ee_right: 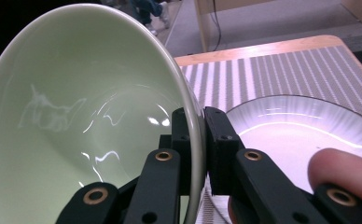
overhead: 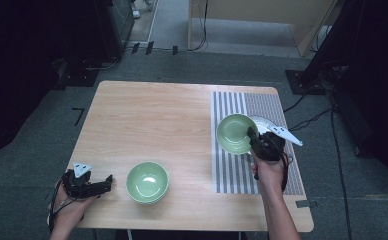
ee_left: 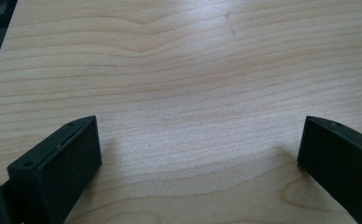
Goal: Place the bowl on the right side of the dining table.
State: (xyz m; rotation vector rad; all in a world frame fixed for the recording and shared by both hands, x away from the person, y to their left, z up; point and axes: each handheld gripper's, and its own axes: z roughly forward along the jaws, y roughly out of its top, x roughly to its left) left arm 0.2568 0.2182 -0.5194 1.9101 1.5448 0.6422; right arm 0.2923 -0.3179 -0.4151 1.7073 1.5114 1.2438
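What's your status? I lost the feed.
Right gripper shut on held green bowl's rim, over striped mat beside white plate. Left gripper open, resting on table. Second green bowl nearby.

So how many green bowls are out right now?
2, possibly more: one is gripped by its rim in the right gripper over the striped mat; the other sits near the table's front edge, maybe stacked.

Black two-jaw tool (ee_right: 195, 135), brass-ringed screws, bare forearms.
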